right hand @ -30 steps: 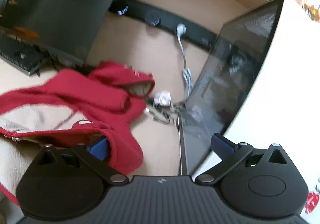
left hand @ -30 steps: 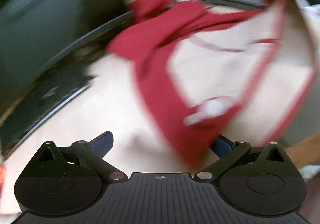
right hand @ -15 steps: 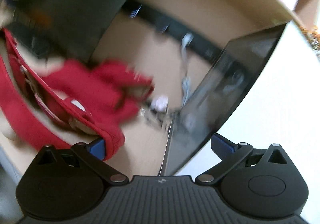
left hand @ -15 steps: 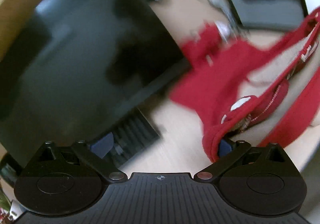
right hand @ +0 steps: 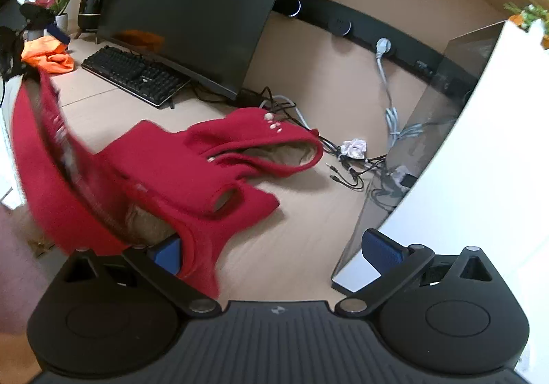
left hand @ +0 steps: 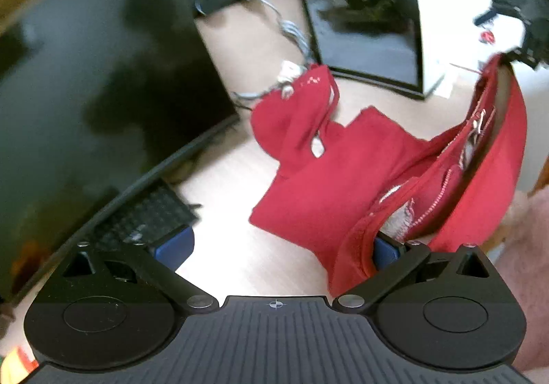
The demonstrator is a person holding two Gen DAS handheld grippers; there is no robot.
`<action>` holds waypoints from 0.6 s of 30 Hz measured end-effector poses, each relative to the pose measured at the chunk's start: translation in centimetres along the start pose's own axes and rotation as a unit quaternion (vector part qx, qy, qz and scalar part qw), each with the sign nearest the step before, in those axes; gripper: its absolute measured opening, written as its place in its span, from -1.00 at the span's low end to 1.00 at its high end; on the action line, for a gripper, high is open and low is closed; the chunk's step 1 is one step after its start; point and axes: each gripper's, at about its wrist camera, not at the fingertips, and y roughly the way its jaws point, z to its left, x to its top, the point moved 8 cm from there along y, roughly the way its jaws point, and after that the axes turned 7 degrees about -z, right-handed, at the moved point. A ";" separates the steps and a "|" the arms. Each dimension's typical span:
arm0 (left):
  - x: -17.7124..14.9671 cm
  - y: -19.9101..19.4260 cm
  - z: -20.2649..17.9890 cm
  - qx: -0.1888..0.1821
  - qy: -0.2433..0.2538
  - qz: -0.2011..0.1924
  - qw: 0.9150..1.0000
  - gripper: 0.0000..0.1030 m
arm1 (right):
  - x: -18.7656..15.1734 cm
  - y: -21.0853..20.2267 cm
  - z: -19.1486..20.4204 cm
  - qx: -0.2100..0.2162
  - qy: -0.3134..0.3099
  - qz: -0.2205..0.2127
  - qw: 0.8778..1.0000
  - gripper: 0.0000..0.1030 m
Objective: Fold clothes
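A red hooded jacket (left hand: 329, 185) with a beige lining and a zipper lies partly on the wooden desk, its hem end lifted. It also shows in the right wrist view (right hand: 192, 164), hood towards the cables. My left gripper (left hand: 281, 247) is open; the jacket's hem hangs over its right finger (left hand: 384, 248). My right gripper (right hand: 274, 248) is open; the hem drapes over its left finger (right hand: 168, 252). The other gripper (left hand: 525, 20) shows at the far end of the hem.
A dark monitor (right hand: 192, 7) and a black keyboard (right hand: 133, 75) stand at the back left. A white computer case with a glass side (right hand: 429, 130) stands at the right. Cables (right hand: 346, 157) lie by the hood. An orange cloth (right hand: 48, 56) lies far left.
Both grippers swung and pulled back from the jacket. The garment now stretches between them, with its hood end resting on the desk.
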 end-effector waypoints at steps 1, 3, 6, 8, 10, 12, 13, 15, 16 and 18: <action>-0.1 1.0 0.3 -0.006 -0.001 0.005 1.000 1.00 | 0.2 1.2 -0.3 -0.004 0.003 0.000 1.000 1.00; 0.0 3.4 1.7 -0.004 -0.005 0.011 1.000 1.00 | 0.7 3.6 -1.0 -0.019 0.007 -0.001 1.000 1.00; 0.3 8.5 5.2 0.021 -0.037 0.020 0.999 1.00 | 1.6 9.0 -2.8 -0.058 0.019 -0.001 0.998 1.00; -0.1 12.4 7.7 0.036 -0.085 0.034 0.995 1.00 | 1.7 12.7 -4.0 -0.089 0.025 0.005 0.996 1.00; -1.9 16.8 9.6 0.034 -0.168 0.064 0.983 1.00 | 0.7 16.7 -4.2 -0.119 0.017 0.029 0.992 1.00; -4.0 20.0 10.3 0.021 -0.249 0.092 0.964 1.00 | -0.9 20.4 -3.6 -0.130 0.001 0.068 0.989 1.00; -4.5 20.3 10.6 0.016 -0.282 0.087 0.955 1.00 | -1.6 21.8 -3.3 -0.131 -0.005 0.087 0.988 1.00; -5.1 19.8 11.0 0.007 -0.342 0.060 0.938 1.00 | -2.2 22.9 -3.2 -0.121 0.004 0.102 0.987 0.99; -4.7 19.2 10.7 -0.006 -0.348 0.045 0.937 1.00 | -2.0 22.9 -3.4 -0.114 0.019 0.099 0.988 1.00; -3.4 17.5 9.3 -0.040 -0.337 0.013 0.941 1.00 | -0.1 20.8 -4.7 -0.098 0.078 0.059 0.990 1.00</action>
